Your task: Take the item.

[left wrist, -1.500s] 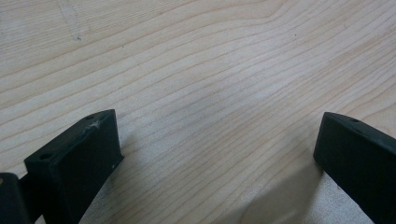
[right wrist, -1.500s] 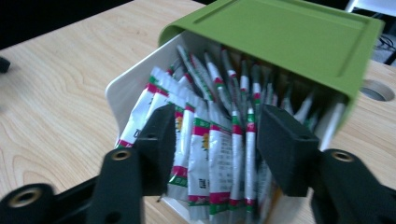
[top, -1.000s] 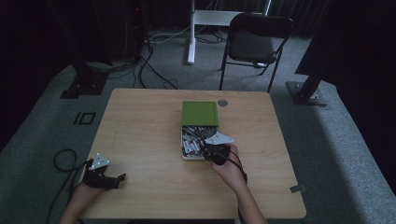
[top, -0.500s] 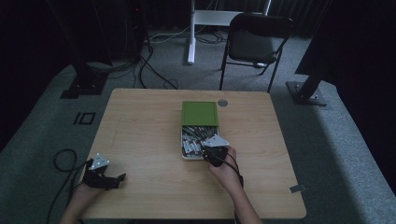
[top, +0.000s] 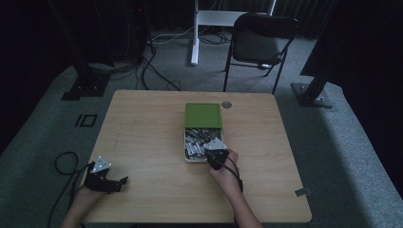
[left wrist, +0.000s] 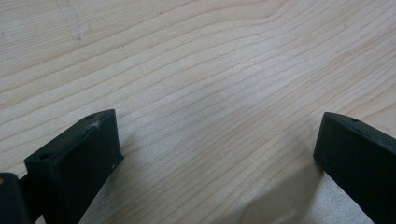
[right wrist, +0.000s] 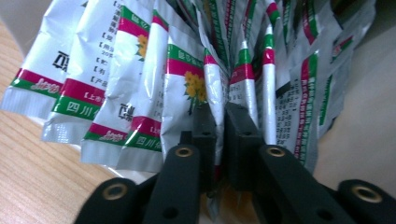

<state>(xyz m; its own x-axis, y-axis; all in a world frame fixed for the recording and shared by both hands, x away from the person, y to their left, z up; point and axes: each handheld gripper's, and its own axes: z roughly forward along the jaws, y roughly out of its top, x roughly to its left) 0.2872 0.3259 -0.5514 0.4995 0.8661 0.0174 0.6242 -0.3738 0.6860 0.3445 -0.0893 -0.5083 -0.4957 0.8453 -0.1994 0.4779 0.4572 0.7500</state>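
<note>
An open box stands mid-table, its green lid (top: 203, 115) lying at the far end of the white tray (top: 186, 145). The tray holds several silver sachets (top: 196, 140) printed in green and pink. My right gripper (top: 210, 150) sits at the tray's near right corner. In the right gripper view its jaws (right wrist: 220, 116) have just been closing and now pinch the edge of one sachet (right wrist: 214, 74) in the fanned stack. My left gripper (top: 119, 182) rests at the table's near left corner, open, with bare wood between its jaws (left wrist: 217, 140).
A small round disc (top: 226, 104) lies on the table just beyond the lid. A grey tag (top: 302, 192) sticks to the near right edge. A folding chair (top: 259, 42) and a white desk leg (top: 195, 33) stand behind the table, with cables on the floor.
My right gripper has edged slightly left over the tray's near end. The left gripper has stayed where it was.
</note>
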